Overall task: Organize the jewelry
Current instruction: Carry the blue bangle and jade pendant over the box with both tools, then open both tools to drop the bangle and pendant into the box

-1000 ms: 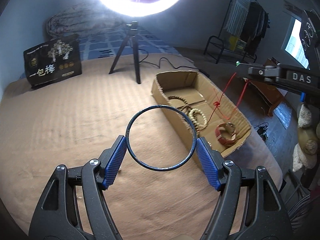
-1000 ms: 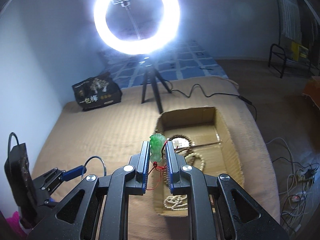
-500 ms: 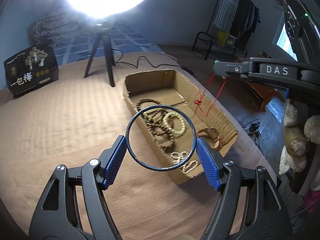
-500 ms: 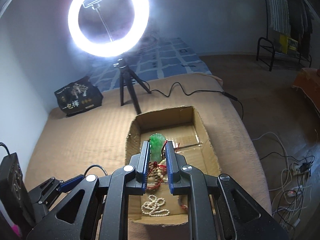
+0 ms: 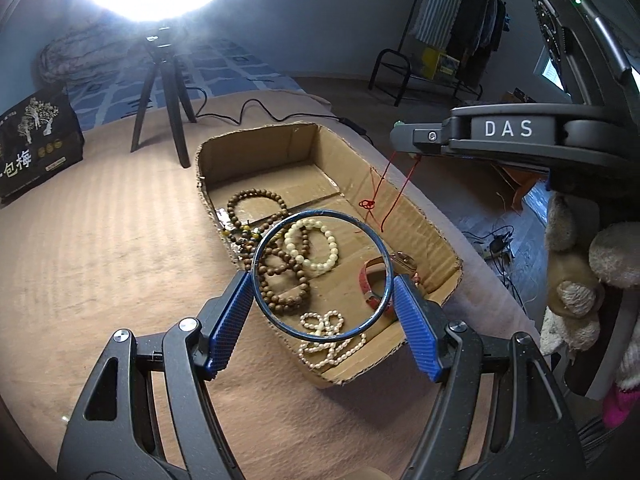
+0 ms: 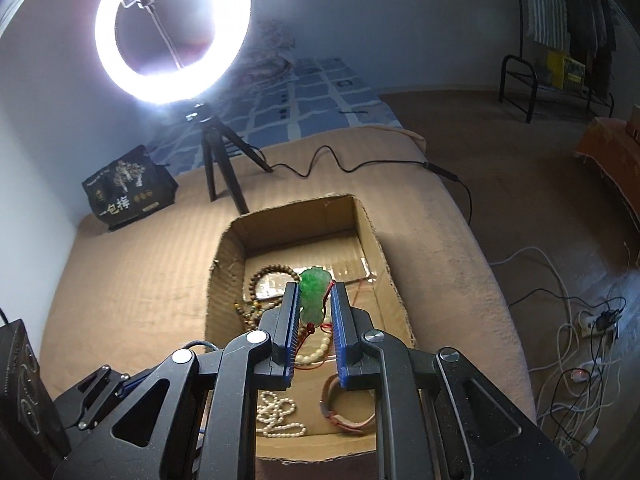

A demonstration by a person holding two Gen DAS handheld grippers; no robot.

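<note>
My left gripper [image 5: 320,292] is shut on a thin dark blue bangle [image 5: 262,246] and holds it above the near end of an open cardboard box [image 5: 424,220]. The box holds brown bead bracelets [image 5: 256,196], a cream bead bracelet [image 5: 332,248], a pearl strand [image 5: 320,350] and a red leather bracelet [image 5: 370,292]. My right gripper [image 6: 314,300] is shut on a green jade pendant [image 6: 314,288] whose red cord [image 5: 386,184] hangs down over the box [image 6: 224,264]. The right gripper also shows in the left wrist view [image 5: 404,132], high at the right above the box.
The box lies on a tan blanket [image 5: 100,248] covering a bed. A ring light on a tripod [image 6: 218,176] and a black printed bag [image 6: 128,188] stand behind it. A cable [image 6: 360,164] runs off the bed's far edge. Plush toys [image 5: 580,280] sit at the right.
Both grippers have moved in over the box, each still holding its piece. The bangle now hangs over the beads inside, and the pendant sits over the box's middle.
</note>
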